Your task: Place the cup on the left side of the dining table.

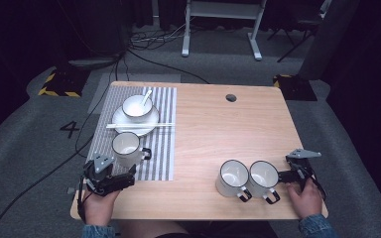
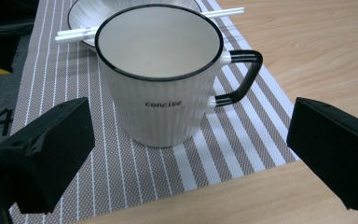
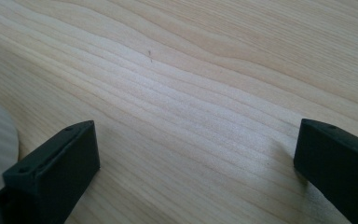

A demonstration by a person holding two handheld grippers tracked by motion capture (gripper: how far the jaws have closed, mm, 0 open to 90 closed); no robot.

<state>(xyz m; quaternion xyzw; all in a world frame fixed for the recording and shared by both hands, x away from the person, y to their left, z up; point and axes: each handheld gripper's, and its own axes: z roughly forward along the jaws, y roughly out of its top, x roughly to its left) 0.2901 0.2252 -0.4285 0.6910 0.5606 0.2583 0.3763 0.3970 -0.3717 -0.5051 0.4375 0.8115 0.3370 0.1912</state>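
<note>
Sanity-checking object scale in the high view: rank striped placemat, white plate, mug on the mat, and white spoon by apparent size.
1. Grey-and-white striped placemat, largest by far.
2. White round plate under the bowl.
3. White black-rimmed mug on the mat; smaller across than the plate.
4. White spoon in the bowl, smallest, partly hidden.

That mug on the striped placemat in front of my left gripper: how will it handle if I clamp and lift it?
The mug looks like rigid glazed ceramic, so probably heavy for its size and chippable if knocked. Its glossy ribbed wall may be slippery between the open left gripper jaws. It looks empty and stands upright, so tipping seems unlikely; the handle may unbalance it slightly.
</note>
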